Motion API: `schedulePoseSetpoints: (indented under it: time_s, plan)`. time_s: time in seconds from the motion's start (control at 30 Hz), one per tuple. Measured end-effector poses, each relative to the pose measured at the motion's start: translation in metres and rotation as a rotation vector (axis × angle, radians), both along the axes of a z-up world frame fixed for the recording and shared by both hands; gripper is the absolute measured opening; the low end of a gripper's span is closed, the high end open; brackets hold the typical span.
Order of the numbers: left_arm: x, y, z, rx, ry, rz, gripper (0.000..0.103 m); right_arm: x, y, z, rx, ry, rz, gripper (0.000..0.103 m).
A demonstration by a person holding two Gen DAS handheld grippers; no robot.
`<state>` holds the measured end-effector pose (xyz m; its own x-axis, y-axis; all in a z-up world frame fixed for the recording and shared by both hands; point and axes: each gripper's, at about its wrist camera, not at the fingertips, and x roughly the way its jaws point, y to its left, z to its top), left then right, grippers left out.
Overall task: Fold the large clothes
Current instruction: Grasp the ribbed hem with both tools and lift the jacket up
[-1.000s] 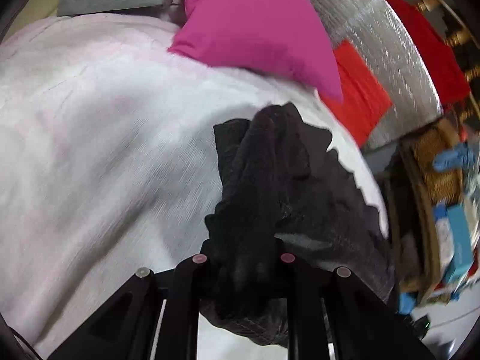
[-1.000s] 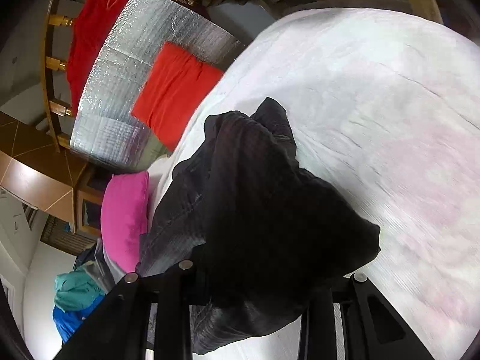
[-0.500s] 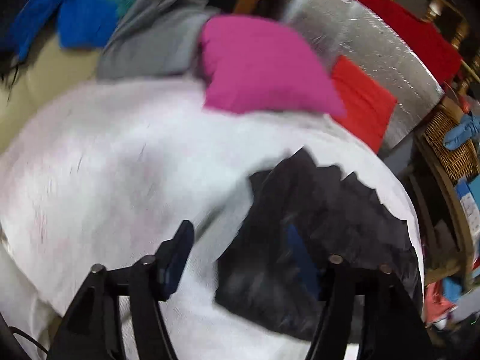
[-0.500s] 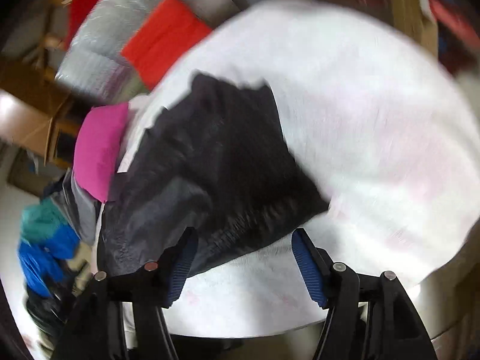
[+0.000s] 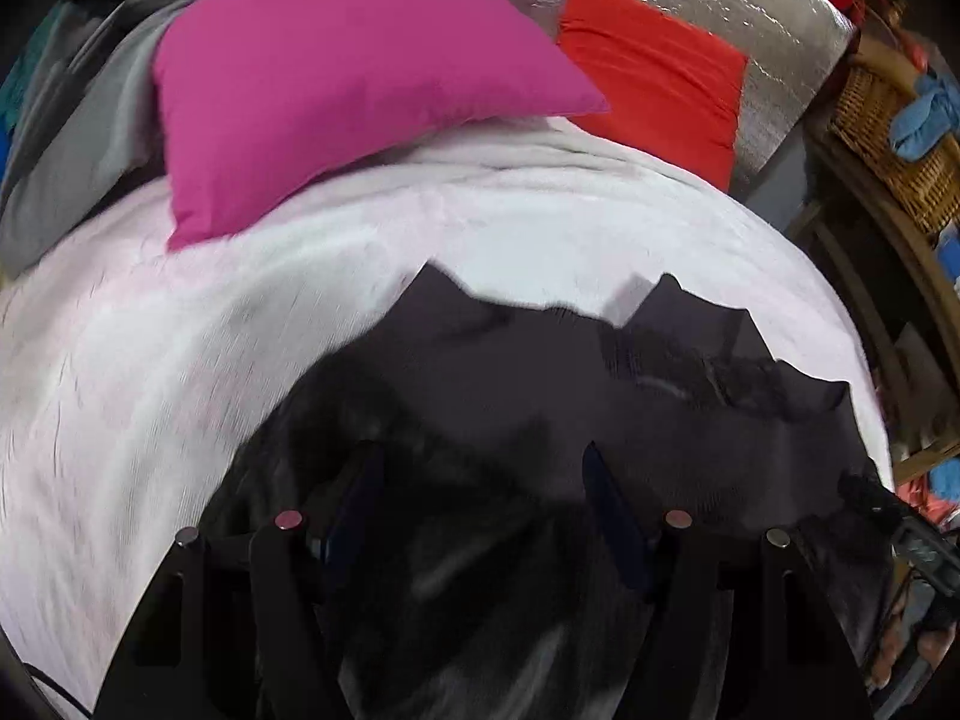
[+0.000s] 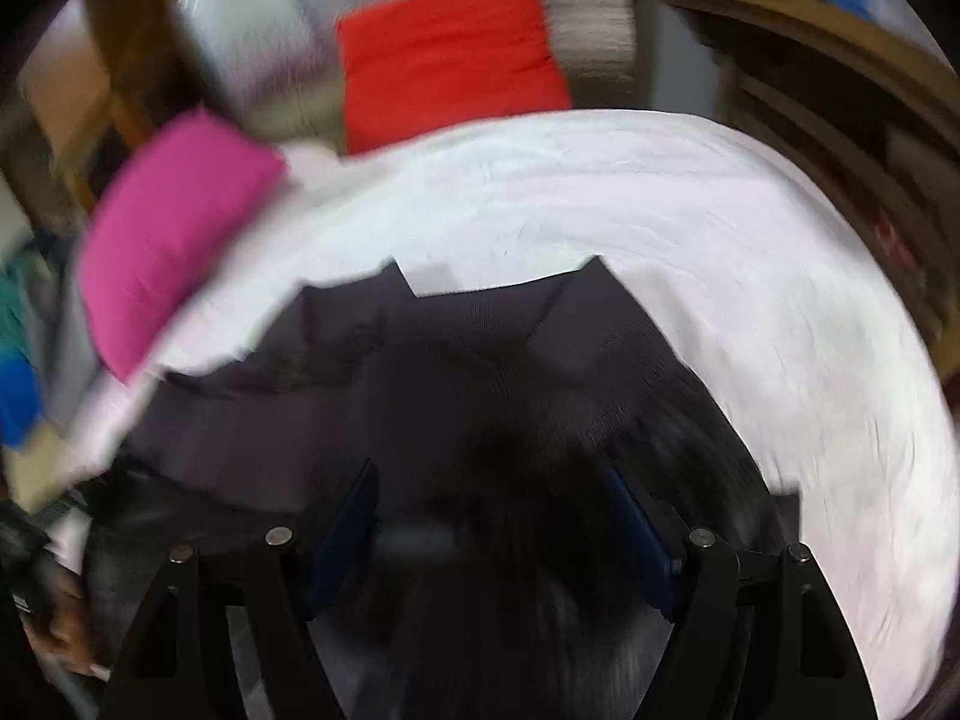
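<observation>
The black garment [image 5: 516, 396] lies spread on the white bedcover [image 5: 180, 360], its far edge jagged with pointed corners toward the pillows. In the right wrist view the same garment [image 6: 480, 372] fills the near middle of the bed, with bare white cover [image 6: 780, 300] beyond it and to the right; this view is blurred.

The left tongs [image 5: 480, 480] hover over the near part of the cloth with their blue-padded fingers [image 5: 606, 498] wide apart. Dark fabric lies between and under them, but they are not closed on it. The right tongs [image 6: 492, 504] are likewise spread wide above the garment, gripping nothing; whether the fingertips touch the cloth cannot be told.

At the head of the bed a pink pillow [image 5: 336, 90] rests on the cover, with a red cushion [image 5: 654, 78] just beside it to the right. Behind both stands a silver quilted sheet [image 5: 750, 18]. Grey cloth [image 5: 78, 138] lies to the left of the pink pillow. A wicker basket [image 5: 888, 138] sits off the bed at the right, holding something blue [image 5: 924, 114].
</observation>
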<state>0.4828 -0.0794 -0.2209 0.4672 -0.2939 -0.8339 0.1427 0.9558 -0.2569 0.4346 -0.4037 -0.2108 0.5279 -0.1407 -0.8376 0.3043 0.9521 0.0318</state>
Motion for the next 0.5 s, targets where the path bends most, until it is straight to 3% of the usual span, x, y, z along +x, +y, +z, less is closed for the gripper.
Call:
schedulePoseSetpoints:
  time_s: [0.1, 0.13, 0.17, 0.2, 0.23, 0.27, 0.33, 0.43, 0.5]
  plan:
    - [0.009, -0.016, -0.007, 0.065, -0.022, -0.037, 0.070, 0.018, -0.002, -0.025, -0.025, 0.044, 0.025, 0.079]
    - [0.013, -0.022, -0.013, 0.096, -0.024, -0.052, 0.070, 0.019, -0.003, -0.030, -0.011, 0.051, 0.022, 0.073]
    - [0.017, -0.027, -0.017, 0.121, -0.021, -0.062, 0.070, 0.020, -0.003, -0.031, -0.002, 0.046, 0.026, 0.053]
    - [0.019, -0.032, -0.021, 0.143, -0.025, -0.070, 0.065, 0.021, -0.003, -0.029, -0.009, 0.044, 0.034, 0.043]
    - [0.021, -0.037, -0.023, 0.162, -0.047, -0.078, 0.046, 0.022, -0.003, -0.025, -0.027, 0.042, 0.034, 0.027]
    - [0.022, -0.040, -0.023, 0.172, -0.061, -0.089, 0.035, 0.023, -0.004, -0.023, -0.033, 0.033, 0.028, 0.020]
    - [0.027, -0.043, -0.022, 0.161, -0.078, -0.100, 0.014, 0.021, -0.007, -0.014, -0.044, -0.013, 0.009, 0.018]
    - [0.039, -0.047, -0.021, 0.142, -0.110, -0.087, 0.011, 0.025, -0.014, -0.007, -0.069, -0.059, -0.042, 0.016]
    - [0.046, -0.054, -0.024, 0.146, -0.123, -0.091, 0.011, 0.031, -0.022, -0.014, -0.034, -0.049, -0.068, 0.016]
